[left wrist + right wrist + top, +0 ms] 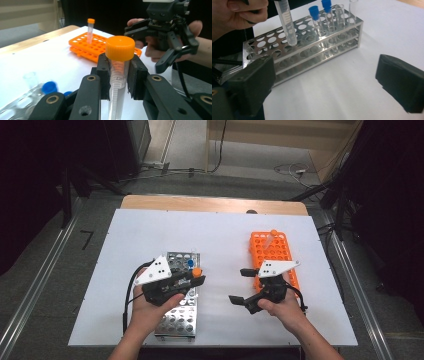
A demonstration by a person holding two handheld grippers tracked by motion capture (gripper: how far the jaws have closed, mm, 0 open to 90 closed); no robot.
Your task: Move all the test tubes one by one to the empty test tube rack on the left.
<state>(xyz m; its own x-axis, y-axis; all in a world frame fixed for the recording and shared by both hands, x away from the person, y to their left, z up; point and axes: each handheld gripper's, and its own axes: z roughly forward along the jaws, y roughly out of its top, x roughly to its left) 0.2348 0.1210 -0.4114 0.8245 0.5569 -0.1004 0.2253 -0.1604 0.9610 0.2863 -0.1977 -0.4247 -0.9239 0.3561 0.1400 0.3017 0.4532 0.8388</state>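
Observation:
My left gripper [199, 276] is shut on a clear tube with an orange cap [120, 48]. It holds the tube upright just under the cap, above the metal rack [180, 315]. In the right gripper view the tube's tip [291, 40] hangs just over the rack's top plate [272, 40]. My right gripper [241, 285] is open with nothing between its jaws. It is over bare table between the metal rack and the orange rack [270, 251]. Another orange-capped tube [90, 30] stands in the orange rack.
Two blue-capped tubes [314, 12] and some uncapped clear ones [340, 15] stand at the far end of the metal rack. The white mat [220, 235] covers the tabletop, with a wooden edge [210, 204] behind it. Floor rails run along both sides.

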